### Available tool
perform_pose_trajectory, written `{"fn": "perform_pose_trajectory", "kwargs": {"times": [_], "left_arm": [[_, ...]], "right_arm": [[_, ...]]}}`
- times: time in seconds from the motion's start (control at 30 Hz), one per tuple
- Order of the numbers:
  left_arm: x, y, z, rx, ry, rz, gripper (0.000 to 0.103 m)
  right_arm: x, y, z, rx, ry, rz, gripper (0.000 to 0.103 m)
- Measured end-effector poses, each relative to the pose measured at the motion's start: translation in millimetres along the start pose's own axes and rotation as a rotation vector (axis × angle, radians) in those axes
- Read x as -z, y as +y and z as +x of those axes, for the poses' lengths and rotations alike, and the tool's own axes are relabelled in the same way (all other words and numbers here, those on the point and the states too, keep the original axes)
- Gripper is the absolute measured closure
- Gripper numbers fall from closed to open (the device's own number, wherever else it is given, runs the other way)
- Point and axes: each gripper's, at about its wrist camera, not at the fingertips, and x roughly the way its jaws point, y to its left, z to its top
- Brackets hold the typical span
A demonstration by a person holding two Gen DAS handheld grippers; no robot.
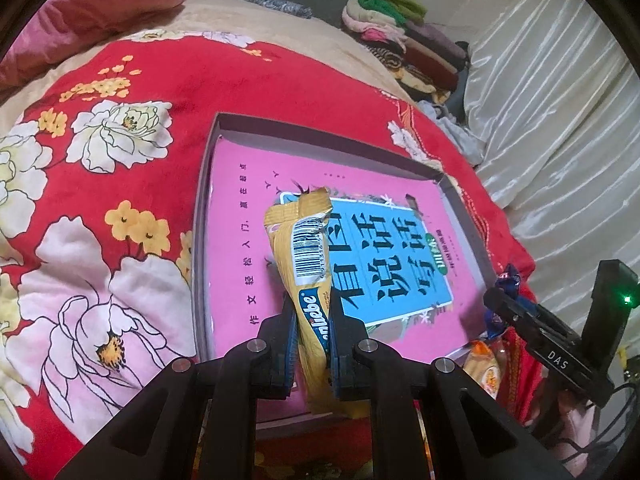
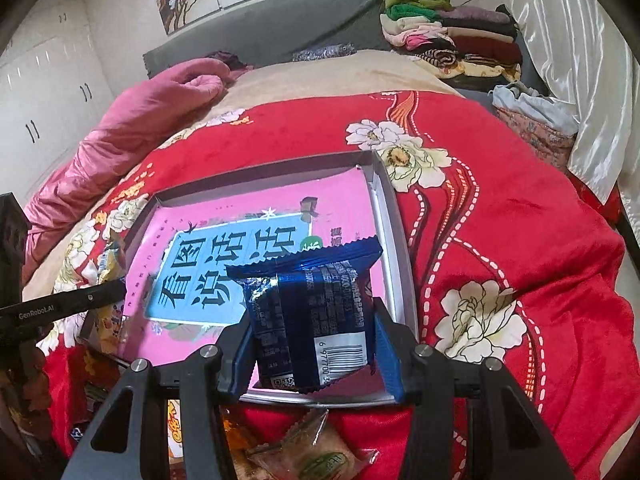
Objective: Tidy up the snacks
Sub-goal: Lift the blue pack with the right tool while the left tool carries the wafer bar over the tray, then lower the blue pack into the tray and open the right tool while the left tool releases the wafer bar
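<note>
red floral bedspread (image 1: pixel 132 92) under a shallow grey box (image 1: pixel 202 216), both snacks held above it.
left hand-held gripper (image 1: pixel 313 340) is clamped on a yellow wafer packet (image 1: pixel 308 256); right hand-held gripper (image 2: pixel 310 344) grips a blue snack pack (image 2: pixel 316 312). box holds only a pink book (image 2: pixel 348 196); loose snacks (image 2: pixel 308 452) wait near its edge, so sorting looks barely begun.

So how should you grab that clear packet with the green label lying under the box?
Take the clear plastic snack packet with the green label across its flat middle, coming straight down from above. It lies flat on the red flowered blanket; its crimped ends are thin and floppy.
</note>
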Motion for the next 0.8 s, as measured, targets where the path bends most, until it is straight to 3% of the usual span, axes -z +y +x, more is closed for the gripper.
{"fn": "perform_pose_trajectory", "kwargs": {"times": [0.47, 0.8], "left_arm": [[3, 1, 7, -0.016, 0.04, 0.008, 0.09], [2, 3, 11, -0.022, 0.04, 0.004, 0.089]], "right_arm": [[4, -2, 11, 0.055, 0.054, -0.014, 0.051], [6, -6, 12, 0.036, 0.066, 0.017, 0.051]]}}
